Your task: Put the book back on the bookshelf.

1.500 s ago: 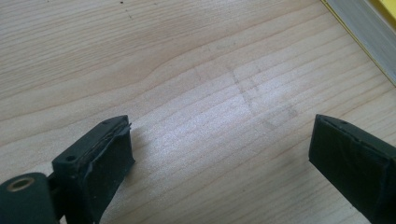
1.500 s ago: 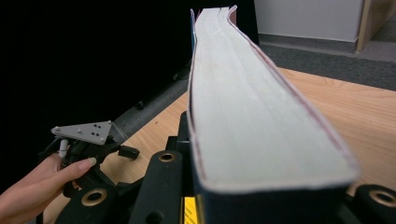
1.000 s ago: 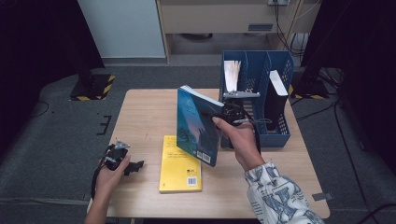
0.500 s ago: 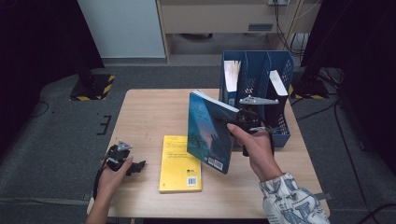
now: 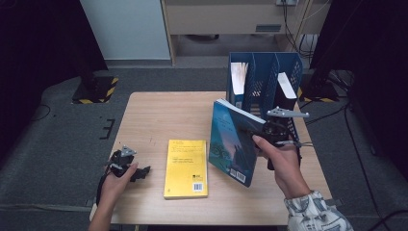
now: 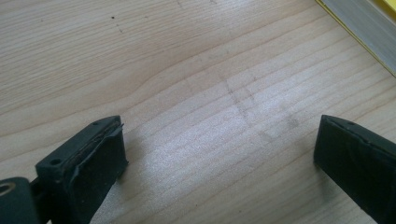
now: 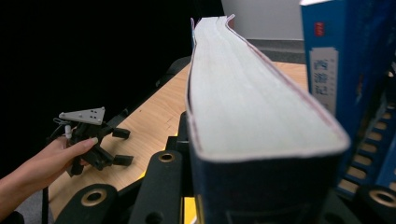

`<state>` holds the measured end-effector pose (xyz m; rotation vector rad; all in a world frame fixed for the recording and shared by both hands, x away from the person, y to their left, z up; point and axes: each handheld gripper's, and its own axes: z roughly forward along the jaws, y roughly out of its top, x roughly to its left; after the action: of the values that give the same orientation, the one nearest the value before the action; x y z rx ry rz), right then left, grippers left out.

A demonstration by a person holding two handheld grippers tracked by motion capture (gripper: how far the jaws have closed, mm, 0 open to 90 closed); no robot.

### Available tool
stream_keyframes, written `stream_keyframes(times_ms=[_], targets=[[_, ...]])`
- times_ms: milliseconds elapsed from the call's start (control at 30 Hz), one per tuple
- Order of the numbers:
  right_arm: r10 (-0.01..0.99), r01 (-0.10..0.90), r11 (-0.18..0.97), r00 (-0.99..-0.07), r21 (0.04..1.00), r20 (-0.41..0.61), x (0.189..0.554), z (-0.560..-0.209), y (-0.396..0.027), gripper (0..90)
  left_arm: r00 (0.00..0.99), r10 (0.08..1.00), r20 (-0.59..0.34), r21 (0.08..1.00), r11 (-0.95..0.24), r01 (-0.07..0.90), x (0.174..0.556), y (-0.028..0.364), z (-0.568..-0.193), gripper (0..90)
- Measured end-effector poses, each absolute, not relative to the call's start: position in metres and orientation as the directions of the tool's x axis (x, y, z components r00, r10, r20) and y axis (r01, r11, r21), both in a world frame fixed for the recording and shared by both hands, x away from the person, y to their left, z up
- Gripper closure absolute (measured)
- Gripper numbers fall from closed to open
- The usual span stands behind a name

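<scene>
Wooden table (image 5: pixel 159 120), right gripper (image 5: pixel 269 137) jaws clamping blue book (image 5: pixel 233 144) (page edges in right gripper view), left gripper (image 5: pixel 126 166) jaws wide.

Lab or office, wooden table (image 5: pixel 159 115), blue file rack (image 5: pixel 262 79), floor cables (image 5: pixel 349 130)

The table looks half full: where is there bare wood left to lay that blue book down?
The widest free patch on the table is the far-left part, beyond the yellow book and left of the file rack. A narrower strip lies between the yellow book and the left gripper. The right side is crowded: the rack, the blue book and the right gripper clamping it.
</scene>
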<state>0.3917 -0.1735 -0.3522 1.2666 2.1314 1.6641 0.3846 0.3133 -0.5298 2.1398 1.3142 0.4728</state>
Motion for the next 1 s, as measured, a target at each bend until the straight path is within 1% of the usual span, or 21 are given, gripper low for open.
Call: stream_keyframes(times_ms=[267, 600, 700, 1000], targets=[[0.706, 0.517, 0.0, -0.606, 0.856, 0.367, 0.381, -0.346, -0.194, 73.6, 0.451, 0.893, -0.001, 0.638, -0.346, 0.688, 0.384, 0.313, -0.53, 1.5], [0.714, 0.495, -0.038, -0.594, 0.868, 0.37, 0.379, -0.321, -0.207, 73.7, 0.45, 0.893, -0.001, 0.639, -0.345, 0.688, 0.384, 0.313, -0.53, 1.4], [0.725, 0.482, -0.049, -0.585, 0.875, 0.363, 0.379, -0.308, -0.216, 73.6, 0.45, 0.893, -0.001, 0.639, -0.346, 0.687, 0.384, 0.313, -0.53, 1.3], [0.768, 0.472, -0.079, -0.533, 0.878, 0.356, 0.381, -0.286, -0.239, 73.7, 0.45, 0.893, -0.001, 0.64, -0.345, 0.687, 0.384, 0.313, -0.53, 1.3]])
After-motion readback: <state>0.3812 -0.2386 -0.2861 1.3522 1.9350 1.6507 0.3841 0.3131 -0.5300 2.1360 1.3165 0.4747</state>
